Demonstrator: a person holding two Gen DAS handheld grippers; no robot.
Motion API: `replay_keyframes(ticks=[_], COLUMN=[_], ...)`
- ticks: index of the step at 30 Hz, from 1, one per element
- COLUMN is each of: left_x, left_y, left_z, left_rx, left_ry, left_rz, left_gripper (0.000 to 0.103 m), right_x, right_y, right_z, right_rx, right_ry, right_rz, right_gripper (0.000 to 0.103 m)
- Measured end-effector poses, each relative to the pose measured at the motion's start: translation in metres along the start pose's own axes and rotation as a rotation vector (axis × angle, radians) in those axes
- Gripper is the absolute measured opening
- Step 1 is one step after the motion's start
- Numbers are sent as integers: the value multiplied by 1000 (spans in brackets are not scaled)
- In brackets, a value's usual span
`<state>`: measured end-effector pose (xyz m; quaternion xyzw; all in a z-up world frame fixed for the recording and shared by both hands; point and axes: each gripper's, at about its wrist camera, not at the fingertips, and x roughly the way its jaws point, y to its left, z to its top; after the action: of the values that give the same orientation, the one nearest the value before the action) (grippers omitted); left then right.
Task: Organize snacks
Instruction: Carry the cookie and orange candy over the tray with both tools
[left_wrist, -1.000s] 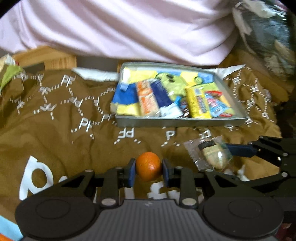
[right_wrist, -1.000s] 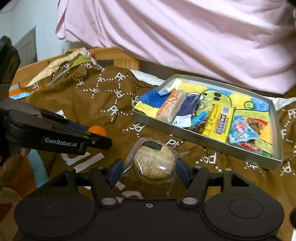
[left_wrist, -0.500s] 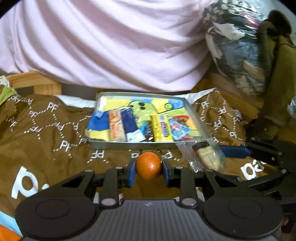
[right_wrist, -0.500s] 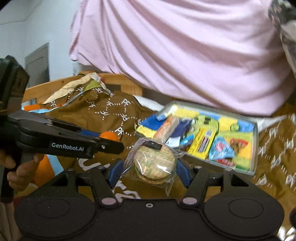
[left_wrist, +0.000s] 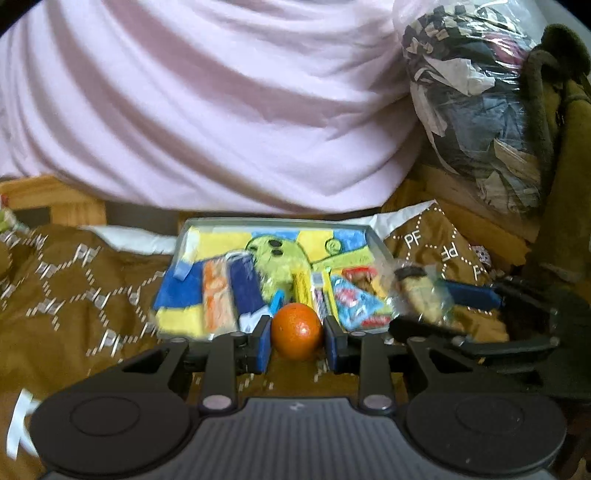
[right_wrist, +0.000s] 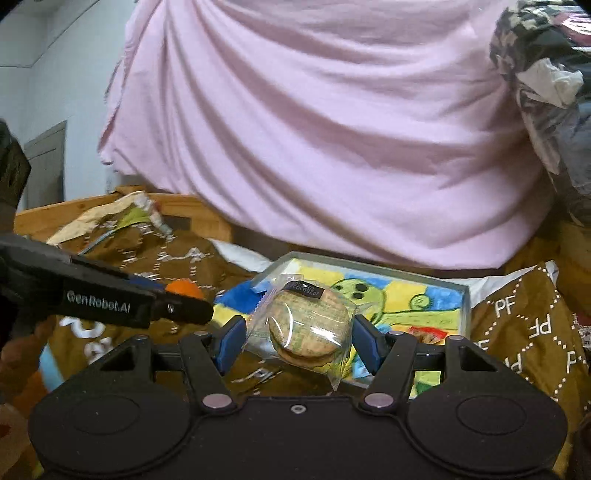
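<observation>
Orange (left_wrist: 296, 329) pinched between left gripper (left_wrist: 296, 341) pads; wrapped biscuit (right_wrist: 309, 325) pinched flat-side-up between right gripper (right_wrist: 298, 341) pads. Both held in air. Tray (left_wrist: 271, 222) lies straight ahead of both finger pairs, just beyond the tips, long axis crosswise. Right gripper looks nearer, biscuit over tray's near edge; orange short of it. Bars and packets fill the tray's near half; far half bare.

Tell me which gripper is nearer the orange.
Left. The left gripper is shut on the orange; the right gripper, holding the wrapped cookie, is off to its right.
</observation>
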<state>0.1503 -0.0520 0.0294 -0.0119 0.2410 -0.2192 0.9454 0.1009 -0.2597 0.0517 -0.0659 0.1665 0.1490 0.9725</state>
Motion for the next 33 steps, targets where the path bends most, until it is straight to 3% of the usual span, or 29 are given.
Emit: replay_keyframes(ticks=[5,14,24,33], left_x=[44,127,198,227], left_y=[-5,9,14,12], left_z=[18,46,56,50], left_rx=[24,-48,-55,-57], left_ry=[3,5,72,131], left_rz=[21,-9,38,64], left_gripper=[32,32,32,32], right_x=[27,83,137,157], right_y=[-25,-56,-70,-86], right_z=[-5,-2,-2,-8], right_rx=[2,-21,-26,25], right_ry=[-5,-59,51,86], right_rz=[-54,-157,-201,-223], right_gripper=[65,65,65,65])
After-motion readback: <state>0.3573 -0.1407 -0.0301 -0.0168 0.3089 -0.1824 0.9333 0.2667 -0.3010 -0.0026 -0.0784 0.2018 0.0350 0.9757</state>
